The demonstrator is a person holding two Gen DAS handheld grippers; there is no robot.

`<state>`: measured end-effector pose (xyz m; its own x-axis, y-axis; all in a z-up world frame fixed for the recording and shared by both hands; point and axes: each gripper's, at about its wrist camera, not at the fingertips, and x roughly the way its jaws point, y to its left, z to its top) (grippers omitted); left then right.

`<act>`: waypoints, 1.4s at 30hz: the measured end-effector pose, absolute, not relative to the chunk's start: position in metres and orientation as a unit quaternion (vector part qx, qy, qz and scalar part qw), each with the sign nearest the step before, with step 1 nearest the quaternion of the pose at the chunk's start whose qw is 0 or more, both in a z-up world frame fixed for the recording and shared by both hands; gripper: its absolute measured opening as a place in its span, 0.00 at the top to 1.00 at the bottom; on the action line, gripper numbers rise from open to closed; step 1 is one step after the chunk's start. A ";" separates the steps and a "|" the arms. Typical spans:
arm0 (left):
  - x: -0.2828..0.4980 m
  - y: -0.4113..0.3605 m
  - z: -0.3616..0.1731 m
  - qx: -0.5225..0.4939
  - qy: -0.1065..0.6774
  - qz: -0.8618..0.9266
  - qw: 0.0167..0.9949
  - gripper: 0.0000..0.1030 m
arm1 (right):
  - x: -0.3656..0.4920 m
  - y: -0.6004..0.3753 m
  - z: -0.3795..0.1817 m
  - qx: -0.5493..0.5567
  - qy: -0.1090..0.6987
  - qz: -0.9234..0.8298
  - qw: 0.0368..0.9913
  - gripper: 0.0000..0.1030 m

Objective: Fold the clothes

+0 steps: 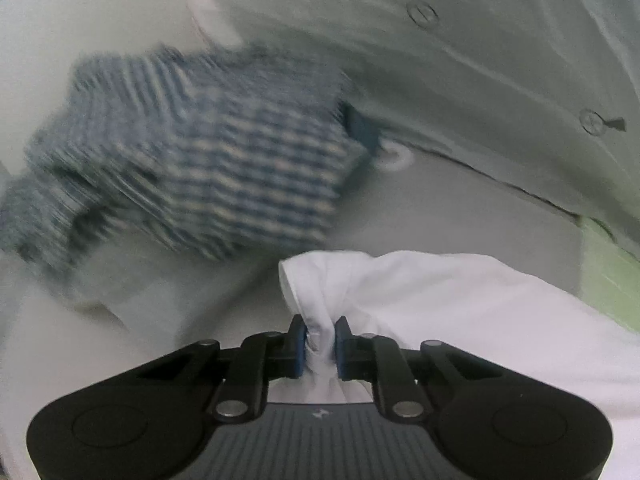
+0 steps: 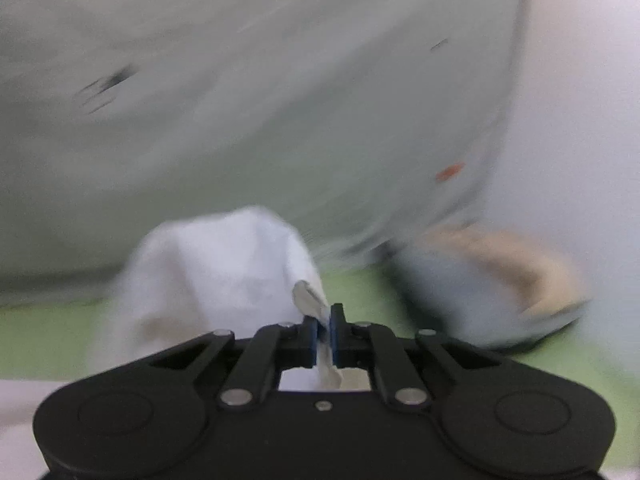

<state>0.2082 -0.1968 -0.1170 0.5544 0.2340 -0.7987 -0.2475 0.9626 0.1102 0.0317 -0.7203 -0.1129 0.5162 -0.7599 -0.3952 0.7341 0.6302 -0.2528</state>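
My left gripper is shut on a bunched edge of a white garment, which spreads from the pads to the right and lower right. My right gripper is shut on a thin edge of the same white garment; the cloth bulges up to the left of the pads. Both views are blurred by motion.
A blue-and-white striped garment lies ahead left in the left wrist view. A green surface shows at the right and also in the right wrist view. A pale wall panel with screws is behind. A blurred tan and grey object lies right.
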 end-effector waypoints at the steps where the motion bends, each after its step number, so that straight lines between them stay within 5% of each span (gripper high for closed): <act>1: 0.211 -0.192 -0.117 -0.006 0.451 0.143 0.881 0.85 | 0.024 -0.733 -0.102 -0.045 0.229 -0.450 0.862 0.94; 8: 0.218 -0.183 -0.135 -0.008 0.468 0.150 0.871 0.84 | 0.006 -0.792 -0.077 -0.080 0.214 -0.517 0.825 0.94; 17: 0.225 -0.179 -0.144 -0.029 0.477 0.165 0.863 0.79 | 0.097 -0.824 -0.096 -0.149 0.230 -0.466 0.841 0.91; 18: 0.223 -0.178 -0.145 -0.028 0.479 0.173 0.860 0.73 | 0.110 -0.832 -0.097 -0.143 0.236 -0.463 0.842 0.87; 20: 0.220 -0.178 -0.146 -0.024 0.481 0.177 0.858 0.66 | 0.131 -0.843 -0.107 -0.130 0.287 -0.453 0.834 0.31; 22: 0.216 -0.176 -0.142 -0.022 0.480 0.169 0.861 0.60 | 0.139 -0.848 -0.119 -0.109 0.318 -0.440 0.833 0.18; 26: 0.190 -0.172 -0.128 -0.031 0.478 0.148 0.865 0.26 | 0.101 -0.826 -0.144 -0.036 0.336 -0.422 0.841 0.17; 35: 0.103 -0.172 -0.136 -0.017 0.530 0.092 0.843 0.24 | -0.014 -0.739 -0.212 0.126 0.412 -0.376 0.821 0.17; 42: 0.053 -0.150 -0.137 -0.044 0.533 0.084 0.841 0.19 | -0.061 -0.672 -0.206 0.137 0.412 -0.314 0.844 0.11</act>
